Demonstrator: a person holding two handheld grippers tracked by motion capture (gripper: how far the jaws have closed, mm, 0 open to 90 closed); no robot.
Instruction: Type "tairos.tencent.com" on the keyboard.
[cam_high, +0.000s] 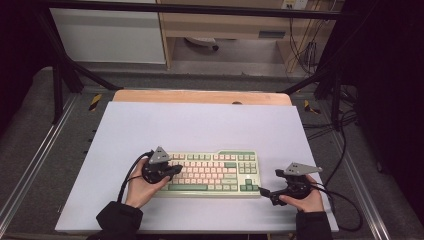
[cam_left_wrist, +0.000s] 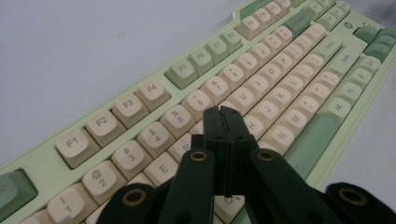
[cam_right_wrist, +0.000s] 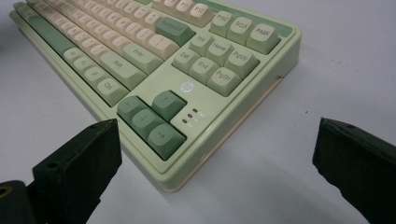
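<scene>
A pale green keyboard (cam_high: 215, 172) with cream and green keys lies on the white mat, near the front. My left gripper (cam_high: 176, 170) reaches in from the keyboard's left end. In the left gripper view its jaws (cam_left_wrist: 227, 116) are pressed together with nothing between them, hovering just above the letter keys (cam_left_wrist: 261, 105) near the middle rows. My right gripper (cam_high: 271, 183) sits at the keyboard's front right corner (cam_right_wrist: 175, 179). Its two black fingers (cam_right_wrist: 79, 163) stand wide apart, with the corner by the arrow keys (cam_right_wrist: 149, 119) lying between them, untouched.
The white mat (cam_high: 200, 125) covers a wooden table (cam_high: 200, 96) whose far edge shows beyond it. Black cables (cam_high: 345, 200) trail from the right gripper over the mat's right edge. Metal frame rails (cam_high: 30, 165) run along both sides.
</scene>
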